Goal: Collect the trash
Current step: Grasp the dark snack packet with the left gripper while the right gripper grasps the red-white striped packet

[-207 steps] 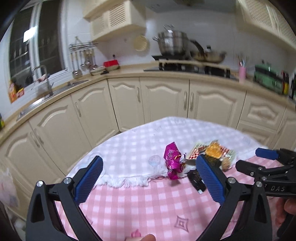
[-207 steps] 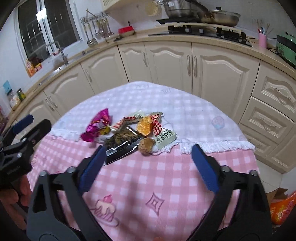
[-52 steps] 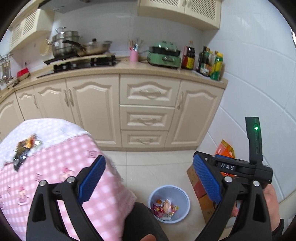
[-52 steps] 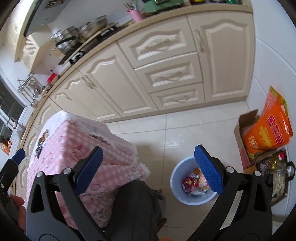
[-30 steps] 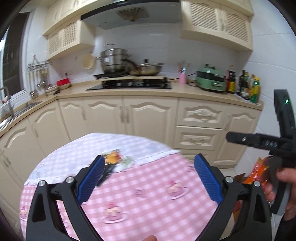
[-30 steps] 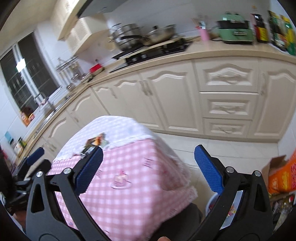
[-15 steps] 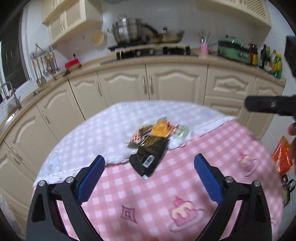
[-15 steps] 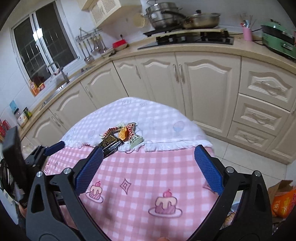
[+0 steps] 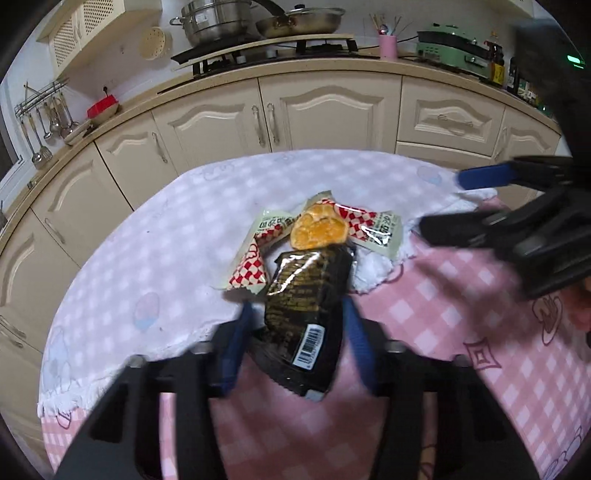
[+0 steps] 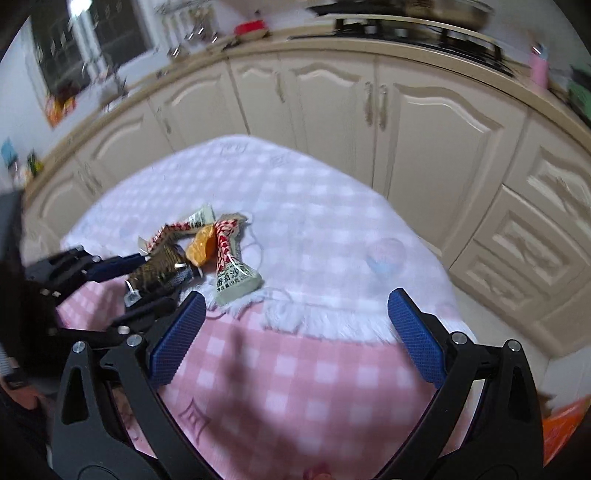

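A black snack wrapper (image 9: 306,306) with a barcode lies on the round table, at the seam of the white and pink cloths. My left gripper (image 9: 299,343) has a blue finger on either side of it, narrowed around it; the fingers are blurred. Behind it lie an orange wrapper (image 9: 318,230) and red-checked packets (image 9: 251,267). In the right wrist view the pile (image 10: 207,245) sits left of centre with the left gripper (image 10: 147,277) at the black wrapper (image 10: 159,275). My right gripper (image 10: 295,332) is open and empty above the pink cloth.
The table (image 9: 147,236) has a white cloth at the back and a pink checked cloth (image 9: 443,332) in front. Cream cabinets (image 9: 325,110) and a counter with pots (image 9: 221,26) stand behind. An orange bag (image 10: 565,424) is on the floor at right.
Both grippers came back from the floor bin to the table. My left gripper dropped onto the pile and its fingers narrowed around the black wrapper. The magenta wrapper seen earliest is gone from the table.
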Tool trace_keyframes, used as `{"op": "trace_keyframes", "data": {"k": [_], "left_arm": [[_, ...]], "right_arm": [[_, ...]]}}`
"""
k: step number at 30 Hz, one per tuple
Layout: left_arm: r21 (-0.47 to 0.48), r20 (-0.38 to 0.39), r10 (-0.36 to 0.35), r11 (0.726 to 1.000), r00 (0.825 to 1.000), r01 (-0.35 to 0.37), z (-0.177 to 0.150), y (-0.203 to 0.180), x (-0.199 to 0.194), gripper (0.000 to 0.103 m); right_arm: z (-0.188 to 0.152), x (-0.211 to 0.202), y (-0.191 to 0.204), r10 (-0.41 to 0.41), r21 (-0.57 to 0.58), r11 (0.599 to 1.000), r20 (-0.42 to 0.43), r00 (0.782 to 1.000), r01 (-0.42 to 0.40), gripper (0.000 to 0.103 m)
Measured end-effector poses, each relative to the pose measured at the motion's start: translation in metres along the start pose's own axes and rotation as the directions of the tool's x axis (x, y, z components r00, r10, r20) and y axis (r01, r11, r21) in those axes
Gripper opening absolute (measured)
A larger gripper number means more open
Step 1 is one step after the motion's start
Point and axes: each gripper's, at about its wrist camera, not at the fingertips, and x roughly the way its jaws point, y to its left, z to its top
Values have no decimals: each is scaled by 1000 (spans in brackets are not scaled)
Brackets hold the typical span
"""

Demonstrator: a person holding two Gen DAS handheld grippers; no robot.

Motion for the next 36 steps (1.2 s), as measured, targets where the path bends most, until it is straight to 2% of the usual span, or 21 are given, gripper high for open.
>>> {"op": "trace_keyframes", "data": {"k": [3, 5, 7, 9, 10, 11, 13, 16, 21, 28, 36], "left_arm": [[-5, 2, 23, 1000, 1000, -23, -5, -1, -7, 27], [-24, 8, 30, 999, 1000, -30, -9, 2, -13, 25], [-66, 13, -5, 998, 1000, 6, -15, 8, -19, 25], [-111, 23, -28, 993, 999, 31, -21, 13, -25, 25], [-130, 28, -33, 991, 999, 36, -23, 16, -27, 24], [-153, 35, -35, 987, 999, 40, -27, 19, -29, 24], [-186, 44, -42, 981, 998, 49, -32, 22, -31, 24], [-228, 85, -22, 973, 996, 41, -39, 26, -43, 23], [-273, 127, -33, 960, 991, 67, -46, 33, -51, 23], [-277, 156, -1, 960, 988, 45, -52, 29, -66, 22], [-294, 229, -17, 952, 973, 86, -67, 16, -119, 22]], "right_arm": [[6, 14, 12, -14, -51, 999, -19, 1000, 13, 97], [10, 18, 17, -15, -67, 998, -18, 1000, 14, 93], [14, 28, 22, -25, -93, 995, -32, 999, 22, 74], [15, 30, 27, -40, -126, 991, -16, 999, 37, 62], [15, 29, 28, -35, -127, 991, -12, 999, 33, 47], [14, 27, 30, -32, -129, 991, -8, 999, 30, 36], [10, 24, 33, -33, -138, 990, -7, 999, 32, 29], [-2, 13, 32, -14, -118, 993, 5, 1000, 14, 24], [-28, -19, 26, 14, -45, 999, 38, 999, -12, 23], [-71, -69, 25, 63, 31, 997, 77, 995, -66, 23], [-89, -126, 32, 89, 20, 996, 150, 985, -93, 23]]}}
